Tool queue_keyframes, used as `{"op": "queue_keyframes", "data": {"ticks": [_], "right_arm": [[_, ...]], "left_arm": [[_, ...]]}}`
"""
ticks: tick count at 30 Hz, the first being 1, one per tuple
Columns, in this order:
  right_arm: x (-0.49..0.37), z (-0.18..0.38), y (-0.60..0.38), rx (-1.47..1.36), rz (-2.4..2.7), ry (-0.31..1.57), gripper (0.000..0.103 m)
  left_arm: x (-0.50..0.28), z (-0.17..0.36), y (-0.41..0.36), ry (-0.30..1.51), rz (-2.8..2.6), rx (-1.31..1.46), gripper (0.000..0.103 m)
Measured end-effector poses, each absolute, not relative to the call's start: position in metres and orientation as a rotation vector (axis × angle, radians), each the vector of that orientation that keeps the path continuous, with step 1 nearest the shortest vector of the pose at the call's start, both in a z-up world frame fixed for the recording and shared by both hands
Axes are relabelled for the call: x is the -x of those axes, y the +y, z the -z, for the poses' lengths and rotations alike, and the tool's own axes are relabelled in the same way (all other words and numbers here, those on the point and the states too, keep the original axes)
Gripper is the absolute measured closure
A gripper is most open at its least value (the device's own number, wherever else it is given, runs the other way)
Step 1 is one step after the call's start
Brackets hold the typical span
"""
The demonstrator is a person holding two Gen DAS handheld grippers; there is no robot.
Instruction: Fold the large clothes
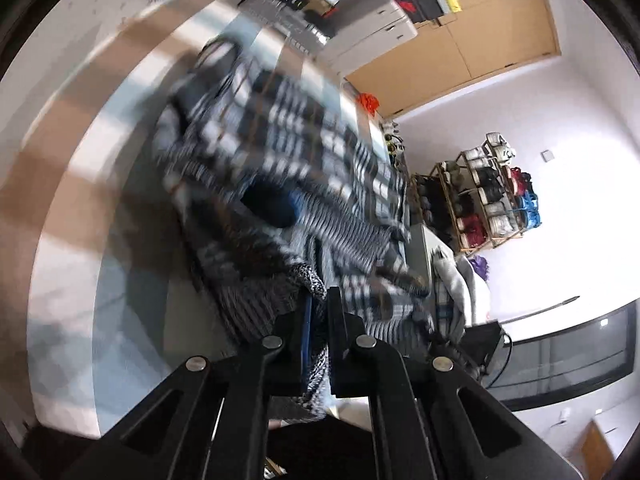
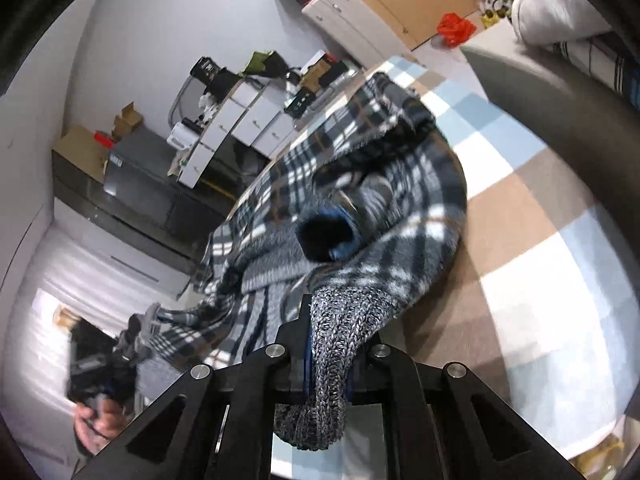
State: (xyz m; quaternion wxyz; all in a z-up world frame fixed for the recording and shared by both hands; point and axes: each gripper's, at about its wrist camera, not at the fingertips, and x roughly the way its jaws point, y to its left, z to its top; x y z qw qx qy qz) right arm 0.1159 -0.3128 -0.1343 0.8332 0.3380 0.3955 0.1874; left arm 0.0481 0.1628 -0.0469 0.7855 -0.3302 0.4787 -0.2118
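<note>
Both grippers are clamped on one garment, a black, white and grey plaid fleece jacket [image 2: 360, 184] with a grey marled knit hem. In the right wrist view, the right gripper [image 2: 330, 356] pinches that knit hem, low at centre, and the jacket spreads up through the middle of the frame over a checked blue, brown and white rug [image 2: 540, 240]. At lower left the left gripper [image 2: 136, 332] grips another edge, a hand [image 2: 96, 420] below it. In the blurred left wrist view, the left gripper [image 1: 318, 320] is closed on knit fabric, with the jacket [image 1: 280, 152] filling the centre.
</note>
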Motion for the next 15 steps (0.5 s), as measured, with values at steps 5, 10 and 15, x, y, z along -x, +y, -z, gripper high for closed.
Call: {"op": "queue_keyframes", "data": {"ticks": [5, 10, 15], "right_arm": [[-0.116, 0.152, -0.317, -0.728, -0.361, 0.849, 0.092], [-0.113, 0.163, -0.316, -0.688, -0.369, 0.880, 0.092], [-0.112, 0.165, -0.316, -0.694, -0.375, 0.876, 0.091]], "left_arm": [[-0.074, 0.060, 0.168, 1.152, 0.372, 0.600, 0.086], [-0.057, 0.098, 0.195, 1.224, 0.328, 0.642, 0.086], [-0.030, 0.105, 0.213, 1.238, 0.283, 0.600, 0.086]]}}
